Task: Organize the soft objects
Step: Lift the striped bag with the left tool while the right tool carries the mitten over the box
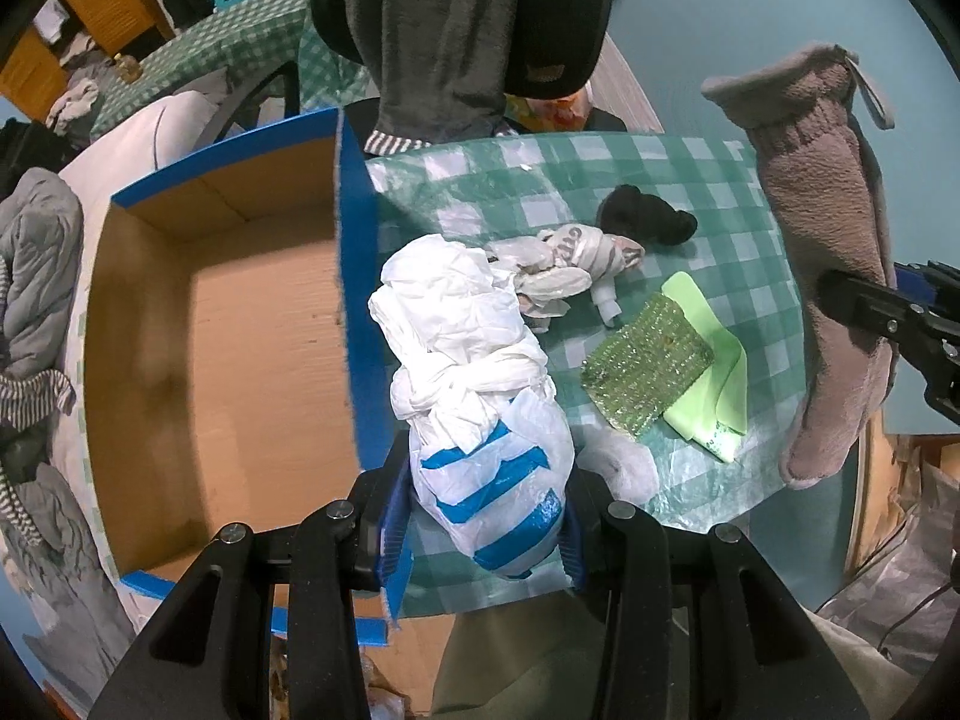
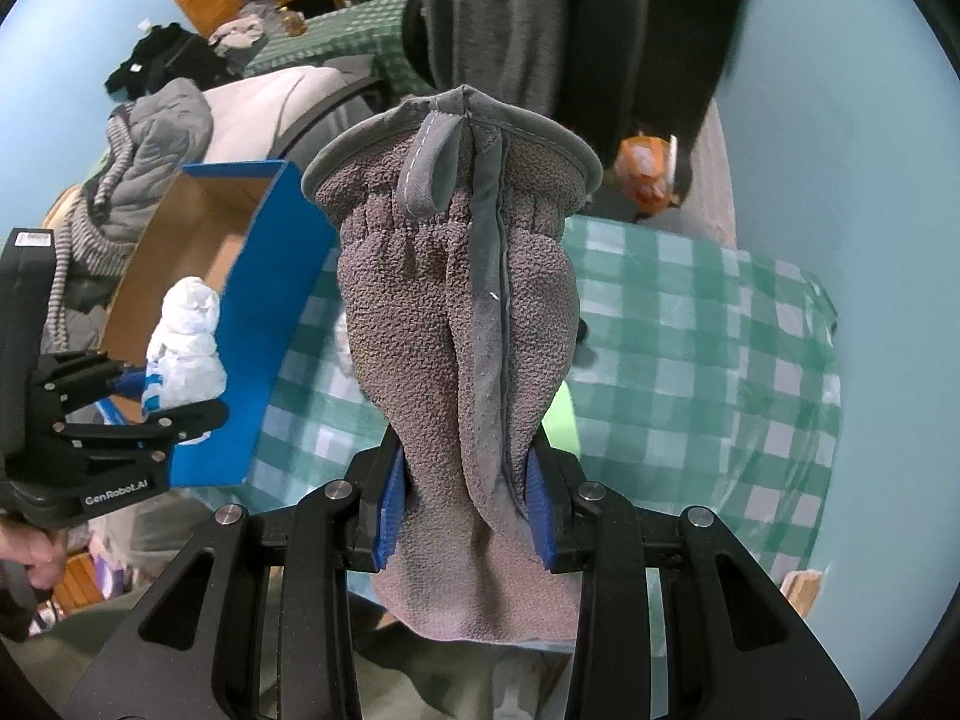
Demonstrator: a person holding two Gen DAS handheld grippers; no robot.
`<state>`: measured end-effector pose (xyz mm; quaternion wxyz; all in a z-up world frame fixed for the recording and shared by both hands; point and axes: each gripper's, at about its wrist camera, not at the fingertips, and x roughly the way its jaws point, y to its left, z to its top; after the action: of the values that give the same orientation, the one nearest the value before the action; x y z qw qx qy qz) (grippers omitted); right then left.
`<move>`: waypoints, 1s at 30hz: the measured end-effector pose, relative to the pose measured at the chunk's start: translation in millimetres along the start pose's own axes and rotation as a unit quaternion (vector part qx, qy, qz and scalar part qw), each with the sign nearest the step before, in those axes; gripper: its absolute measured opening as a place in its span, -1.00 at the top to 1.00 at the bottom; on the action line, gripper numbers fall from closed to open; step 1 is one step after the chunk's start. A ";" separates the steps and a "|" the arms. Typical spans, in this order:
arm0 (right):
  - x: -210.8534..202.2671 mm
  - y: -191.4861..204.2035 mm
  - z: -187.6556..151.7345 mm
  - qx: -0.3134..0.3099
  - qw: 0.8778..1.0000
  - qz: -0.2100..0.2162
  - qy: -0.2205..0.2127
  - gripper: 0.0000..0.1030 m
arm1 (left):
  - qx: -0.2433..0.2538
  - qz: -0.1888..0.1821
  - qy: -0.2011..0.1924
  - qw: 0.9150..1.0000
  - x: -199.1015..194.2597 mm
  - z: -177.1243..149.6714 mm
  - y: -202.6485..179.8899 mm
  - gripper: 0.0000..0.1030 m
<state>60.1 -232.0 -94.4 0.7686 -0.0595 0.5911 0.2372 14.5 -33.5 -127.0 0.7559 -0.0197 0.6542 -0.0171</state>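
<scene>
My left gripper (image 1: 486, 510) is shut on a knotted white plastic bag with blue stripes (image 1: 474, 384), held above the table beside the right wall of an open cardboard box with blue edges (image 1: 354, 276). My right gripper (image 2: 468, 498) is shut on a grey-brown fleece glove (image 2: 450, 312), held upright above the table; the glove also shows in the left wrist view (image 1: 822, 252). In the right wrist view the left gripper (image 2: 138, 402) holds the bag (image 2: 186, 348) next to the box (image 2: 264, 324).
On the green checked tablecloth (image 1: 660, 168) lie a crumpled clear bag (image 1: 570, 264), a black soft item (image 1: 648, 216), a green scouring pad (image 1: 648, 366) on a light green cloth (image 1: 720, 384) and a white fluffy piece (image 1: 624, 462). A chair with hanging clothes (image 1: 444, 30) stands behind.
</scene>
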 end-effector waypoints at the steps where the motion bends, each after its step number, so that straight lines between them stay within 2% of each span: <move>1: -0.1 2.8 1.5 -0.003 1.000 0.001 -0.001 0.35 | -0.002 0.000 -0.001 1.000 -1.6 -0.2 2.5 0.18; 17: 0.9 53.9 36.2 -0.072 0.997 0.028 -0.015 0.36 | -0.050 0.009 -0.014 0.999 -13.9 -5.5 46.8 0.18; 30: 23.8 107.8 61.2 -0.130 0.989 0.064 -0.006 0.37 | -0.104 0.029 -0.025 0.994 -24.9 -9.3 104.6 0.18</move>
<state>71.6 -107.3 -78.3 0.7414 -0.1196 0.5530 0.3608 1.7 72.2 -109.2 0.7658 -0.0797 0.6340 0.0730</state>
